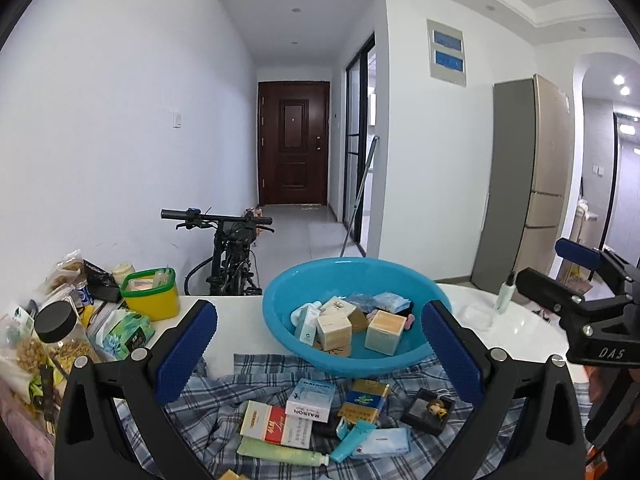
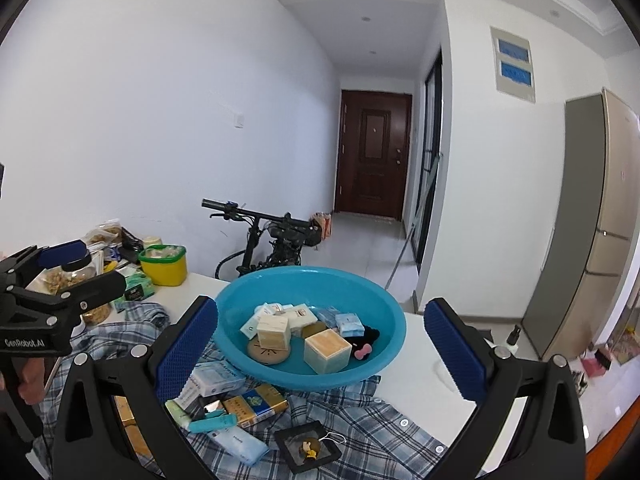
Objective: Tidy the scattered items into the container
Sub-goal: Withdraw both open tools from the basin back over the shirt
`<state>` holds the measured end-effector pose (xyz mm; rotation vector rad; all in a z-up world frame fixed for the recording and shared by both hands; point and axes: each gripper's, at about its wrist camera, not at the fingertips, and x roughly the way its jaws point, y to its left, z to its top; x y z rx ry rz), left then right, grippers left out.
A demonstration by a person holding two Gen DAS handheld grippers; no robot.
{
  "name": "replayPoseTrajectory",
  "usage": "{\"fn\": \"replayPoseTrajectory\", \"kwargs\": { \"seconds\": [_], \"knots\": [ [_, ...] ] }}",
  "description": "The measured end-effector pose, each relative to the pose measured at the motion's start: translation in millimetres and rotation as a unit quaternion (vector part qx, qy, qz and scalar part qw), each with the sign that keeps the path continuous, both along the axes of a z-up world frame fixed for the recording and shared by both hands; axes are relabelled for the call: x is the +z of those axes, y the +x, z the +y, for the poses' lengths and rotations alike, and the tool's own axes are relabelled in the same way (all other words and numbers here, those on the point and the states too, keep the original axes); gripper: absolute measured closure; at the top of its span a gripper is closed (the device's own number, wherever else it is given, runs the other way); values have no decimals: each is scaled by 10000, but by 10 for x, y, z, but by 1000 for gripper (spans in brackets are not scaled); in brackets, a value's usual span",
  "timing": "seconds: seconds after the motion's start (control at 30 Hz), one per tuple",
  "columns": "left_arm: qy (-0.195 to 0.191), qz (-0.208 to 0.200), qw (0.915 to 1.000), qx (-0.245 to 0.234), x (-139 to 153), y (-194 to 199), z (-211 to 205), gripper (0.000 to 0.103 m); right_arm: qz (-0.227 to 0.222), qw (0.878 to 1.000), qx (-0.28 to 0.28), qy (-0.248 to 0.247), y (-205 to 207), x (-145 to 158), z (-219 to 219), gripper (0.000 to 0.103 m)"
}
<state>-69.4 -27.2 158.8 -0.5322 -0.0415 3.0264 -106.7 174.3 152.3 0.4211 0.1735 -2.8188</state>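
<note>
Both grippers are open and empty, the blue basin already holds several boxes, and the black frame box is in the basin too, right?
Not quite. The black frame box is not in the blue basin; it lies on the plaid shirt in front of it, as the right wrist view shows. The rest holds: left gripper and right gripper are open and empty.

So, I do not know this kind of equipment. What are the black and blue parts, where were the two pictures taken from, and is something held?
No robot here: a person holds two hand tools, each with two blue-padded fingers and a camera looking along them. One picture looks out from the left gripper, the other from the right gripper; each also shows the other tool at its edge. Both are open and hold nothing. On the white table stands a blue basin with small boxes inside. In front, on a checked shirt, lie more boxes, a tube and a small black tray.
</note>
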Motion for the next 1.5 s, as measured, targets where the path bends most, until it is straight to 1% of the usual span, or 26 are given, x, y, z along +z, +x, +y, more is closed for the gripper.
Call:
{"fn": "replayPoseTrajectory", "kwargs": {
  "seconds": [0.07, 0.13, 0.2, 0.3, 0.4, 0.53, 0.7, 0.9, 1.0, 1.17, 1.27, 1.37, 1.5],
  "knots": [
    [4, 67, 10000, 6, 48, 100, -14, 0, 84, 9999, 63, 14, 99, 46, -30, 0],
    [-129, 143, 9998, 85, 116, 204, 7, 0, 148, 9998, 136, 6, 191, 87, -61, 0],
    [-179, 219, 9995, 124, 165, 284, 5, 0, 191, 9996, 214, 21, 265, 116, -93, 0],
    [-100, 373, 9992, 48, 257, 436, -7, 0, 241, 9992, 288, 121, 330, 151, -152, 0],
    [-105, 427, 9990, 9, 299, 490, -17, 0, 304, 9991, 285, 123, 374, 170, -165, 0],
    [-54, 384, 9992, 3, 277, 503, -33, 0, 329, 9991, 262, -24, 406, 175, -127, 0],
    [52, 180, 9998, -35, 155, 444, -53, 0, 226, 9995, 215, -80, 399, 95, -73, 0],
    [129, -187, 9997, -57, -165, 370, -41, 0, -94, 9998, 128, -97, 346, -160, -19, 0],
    [158, -508, 9986, -67, -396, 301, -36, 0, -338, 9993, 107, -130, 305, -319, 8, 0],
    [262, -886, 9957, -37, -692, 211, -52, 0, -735, 9971, 43, -165, 253, -578, 45, 0],
    [317, -1128, 9931, -20, -889, 189, -67, 0, -990, 9949, -28, -214, 236, -725, 71, 0],
    [354, -1464, 9886, -6, -1135, 157, -78, 0, -1295, 9913, -26, -241, 205, -890, 94, 0],
    [380, -1824, 9825, -18, -1413, 138, -67, 0, -1515, 9883, -68, -141, 183, -1097, 84, 0]
  ]
}}
